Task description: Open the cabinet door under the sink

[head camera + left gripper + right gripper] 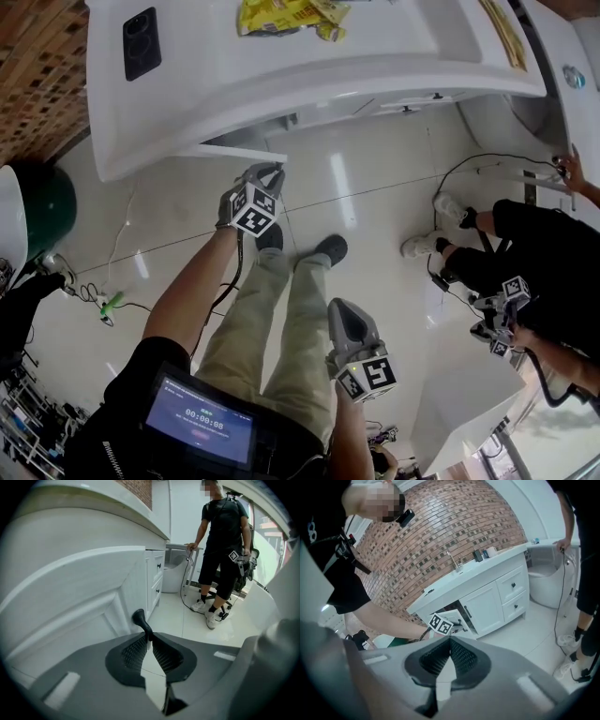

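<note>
A black phone (142, 42) and yellow packets (281, 14) lie apart on the white table (234, 84) (a sink counter); a cable (487, 157) crosses the floor (375, 159).

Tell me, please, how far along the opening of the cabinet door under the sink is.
Done: the left gripper is shut on the black handle, and the cabinet door stands partly ajar. In hand: the pull outward. Left: opening it fully. The right gripper hangs idle, fingers together.

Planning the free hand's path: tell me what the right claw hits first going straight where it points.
Likely the left claw, which shows just past the right claw's tips at the open cabinet door; depth is unclear.
</note>
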`<state>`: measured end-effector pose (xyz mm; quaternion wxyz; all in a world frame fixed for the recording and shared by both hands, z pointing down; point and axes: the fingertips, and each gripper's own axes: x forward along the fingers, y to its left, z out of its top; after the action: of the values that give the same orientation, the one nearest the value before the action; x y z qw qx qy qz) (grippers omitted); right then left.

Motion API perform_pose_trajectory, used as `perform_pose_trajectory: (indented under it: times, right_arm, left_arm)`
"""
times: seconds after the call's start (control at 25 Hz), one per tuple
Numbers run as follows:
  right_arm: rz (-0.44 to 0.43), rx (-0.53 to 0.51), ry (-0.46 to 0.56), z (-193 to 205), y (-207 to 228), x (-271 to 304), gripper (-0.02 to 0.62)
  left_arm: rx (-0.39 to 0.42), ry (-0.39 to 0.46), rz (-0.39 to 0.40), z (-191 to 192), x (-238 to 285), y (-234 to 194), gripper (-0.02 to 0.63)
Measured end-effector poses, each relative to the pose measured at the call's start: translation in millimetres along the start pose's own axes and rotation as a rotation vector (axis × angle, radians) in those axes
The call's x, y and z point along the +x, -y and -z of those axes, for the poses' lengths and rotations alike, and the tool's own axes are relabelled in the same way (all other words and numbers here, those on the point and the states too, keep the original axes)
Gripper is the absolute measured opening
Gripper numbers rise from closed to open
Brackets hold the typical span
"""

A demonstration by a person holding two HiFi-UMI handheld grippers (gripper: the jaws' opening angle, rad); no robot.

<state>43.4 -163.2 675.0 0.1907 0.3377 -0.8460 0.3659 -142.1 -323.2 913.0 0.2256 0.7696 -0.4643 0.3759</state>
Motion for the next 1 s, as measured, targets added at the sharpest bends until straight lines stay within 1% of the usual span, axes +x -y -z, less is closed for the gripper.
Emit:
perform_pose_trajectory:
  times: [0.2, 0.32, 0.56, 0.76, 0.88, 1.0]
  right_arm:
    - [-0.017, -0.02, -0.011, 0, -8, 6, -0.009]
    - [-0.034, -0.036, -0.022, 0, -17, 9, -0.009]
    - [-0.074, -0.064, -0.045, 3, -35, 20, -0.009]
    - [-0.116, -0.094, -0.068, 4, -53, 28, -0.009]
    - [-0.133, -0.116, -0.091, 6, -57, 30, -0.009]
    - [-0.152, -0.134, -0.11, 7, -68, 36, -0.009]
  left_arm:
    - [0.073, -0.018, 0.065, 18, -13, 19, 0.051]
    - [0.082, -0.026, 0.084, 31, -23, 31, 0.051]
    - [0.069, -0.028, 0.114, 56, -42, 48, 0.052]
    - [0.064, -0.041, 0.137, 81, -62, 55, 0.053]
    - [0.035, -0.045, 0.144, 96, -75, 61, 0.054]
    - [-0.022, -0.047, 0.141, 116, -92, 59, 0.058]
